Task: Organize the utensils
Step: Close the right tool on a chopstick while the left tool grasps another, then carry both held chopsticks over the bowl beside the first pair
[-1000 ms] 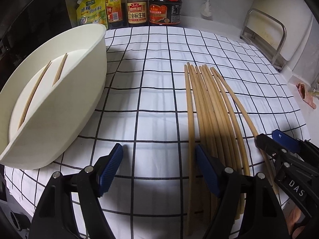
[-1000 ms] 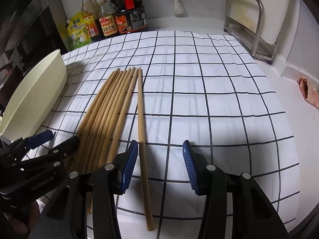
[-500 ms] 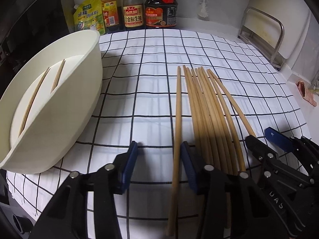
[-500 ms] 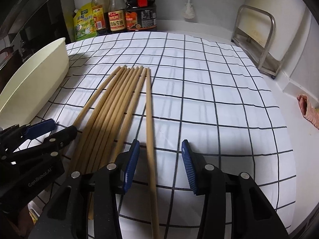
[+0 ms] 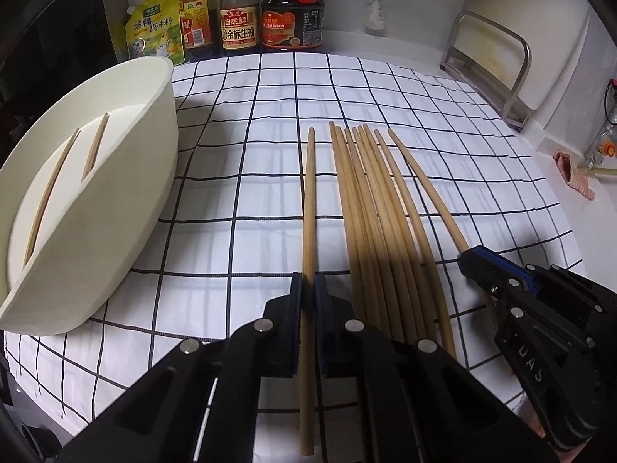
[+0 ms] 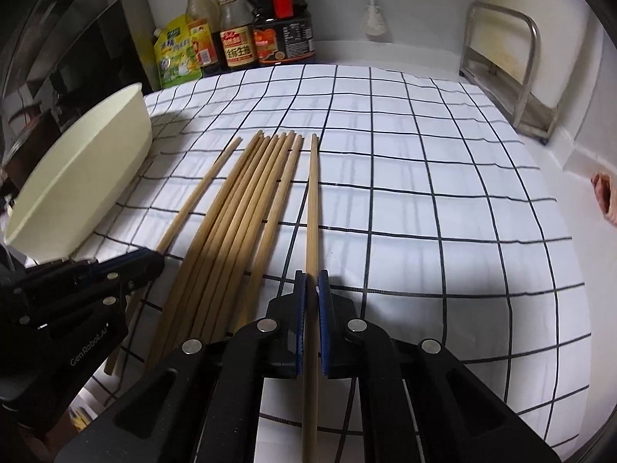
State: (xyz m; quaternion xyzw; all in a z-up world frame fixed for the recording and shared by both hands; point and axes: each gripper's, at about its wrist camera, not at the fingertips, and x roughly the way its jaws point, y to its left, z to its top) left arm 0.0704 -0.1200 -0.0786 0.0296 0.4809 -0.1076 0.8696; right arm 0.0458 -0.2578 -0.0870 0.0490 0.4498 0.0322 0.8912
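The left tongs [image 5: 308, 289] are clamped on a single chopstick [image 5: 309, 200] at the left edge of the row. Their jaws have just been closing, and the stick now sits between the blue pads. The right tongs [image 6: 312, 281] have closed the same way and pinch the rightmost chopstick [image 6: 313, 200]. Both sticks lie on the checked cloth [image 5: 239, 88] with their long axis running straight away from the tongs, in line with the fingers. Each is gripped toward its near end, so most of its length reaches forward past the pads. Between the two held sticks lies a loose bundle [image 6: 246, 223], which looks like six, though they overlap and the count is not sure; that would make eight on the cloth. Two more chopsticks [image 5: 52, 185] already rest inside the cream basin [image 5: 127, 200], lying roughly parallel along its floor. The basin stands to the left of the whole row, just beside the left tongs and well apart from the right ones, so the left hand has the shorter way to it. The coming move is probably a lift and a swing leftward over the rim, and the long free end of each stick could dip or catch the wall. At the back stand three bottles [image 5: 239, 11] and one yellow pouch [image 5: 154, 27], with one metal rack [image 5: 501, 58] at the right.
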